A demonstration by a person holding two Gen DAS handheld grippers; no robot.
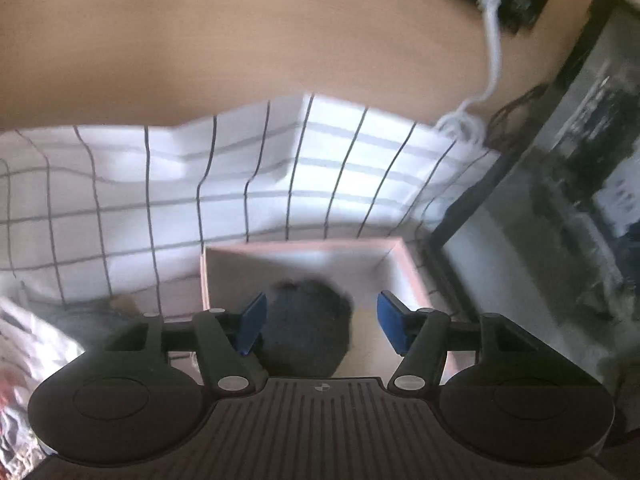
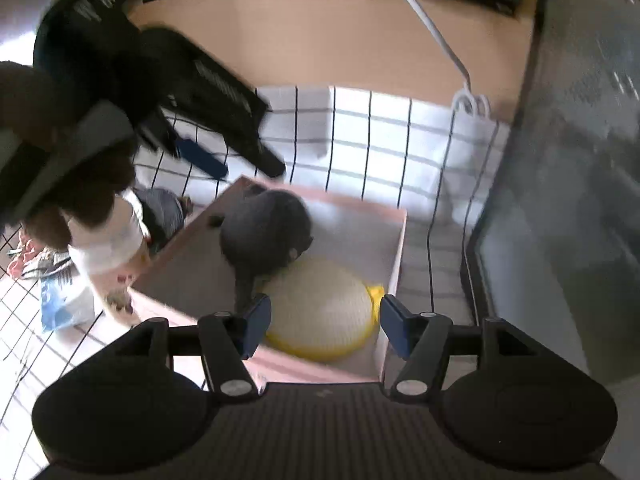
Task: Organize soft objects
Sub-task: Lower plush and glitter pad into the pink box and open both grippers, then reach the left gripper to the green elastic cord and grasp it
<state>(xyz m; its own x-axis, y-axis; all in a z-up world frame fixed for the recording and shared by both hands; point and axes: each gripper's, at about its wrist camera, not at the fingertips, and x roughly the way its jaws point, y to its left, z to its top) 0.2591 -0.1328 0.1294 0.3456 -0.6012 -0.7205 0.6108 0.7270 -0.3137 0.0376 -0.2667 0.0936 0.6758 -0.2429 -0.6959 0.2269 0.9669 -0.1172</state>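
Observation:
A pink box (image 2: pixel 401 248) stands on a white checked cloth (image 2: pixel 372 140). Inside it lie a dark grey plush (image 2: pixel 264 236) and a round cream cushion with a yellow rim (image 2: pixel 320 308). My right gripper (image 2: pixel 320 326) hangs open just above the cushion, its pads clear of it. In the left wrist view my left gripper (image 1: pixel 320 324) is open over the box (image 1: pixel 408 264), with the dark plush (image 1: pixel 308 332) below and between its blue pads; the pads do not press on it. From the right wrist view the left gripper (image 2: pixel 240 164) hovers at the box's far left corner.
A person's hand (image 2: pixel 60 128) holds the left gripper. Left of the box lie a striped soft item (image 2: pixel 160 212) and a blue-white packet (image 2: pixel 60 304). A white cable (image 2: pixel 436 36) crosses the tan tabletop (image 2: pixel 320 32). A dark glass-fronted unit (image 2: pixel 560 200) borders the right side.

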